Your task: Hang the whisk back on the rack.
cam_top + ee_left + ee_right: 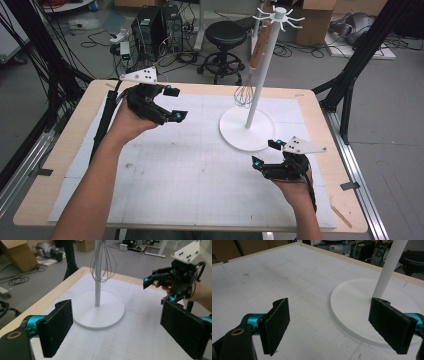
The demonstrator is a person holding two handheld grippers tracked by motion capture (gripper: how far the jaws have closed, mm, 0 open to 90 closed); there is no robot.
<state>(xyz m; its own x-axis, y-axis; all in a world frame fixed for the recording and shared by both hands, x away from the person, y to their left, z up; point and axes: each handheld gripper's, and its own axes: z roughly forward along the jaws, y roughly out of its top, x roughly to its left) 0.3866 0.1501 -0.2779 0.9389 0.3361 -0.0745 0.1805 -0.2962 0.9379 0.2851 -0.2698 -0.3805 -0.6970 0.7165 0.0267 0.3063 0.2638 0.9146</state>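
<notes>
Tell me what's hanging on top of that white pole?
A whisk with a wooden handle hangs from a hook at the top of the white stand. The other hooks look empty; the hook holding it is too small to make out.

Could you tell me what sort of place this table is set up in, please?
Most likely a lab or workshop: computer towers and loose cables sit on the grey floor, cardboard boxes are stacked behind, and a black stool stands by the table.

Gaping left gripper (pixel 117 327) before white stand (pixel 98 312), whisk (pixel 106 263), right gripper (pixel 160 290).
</notes>
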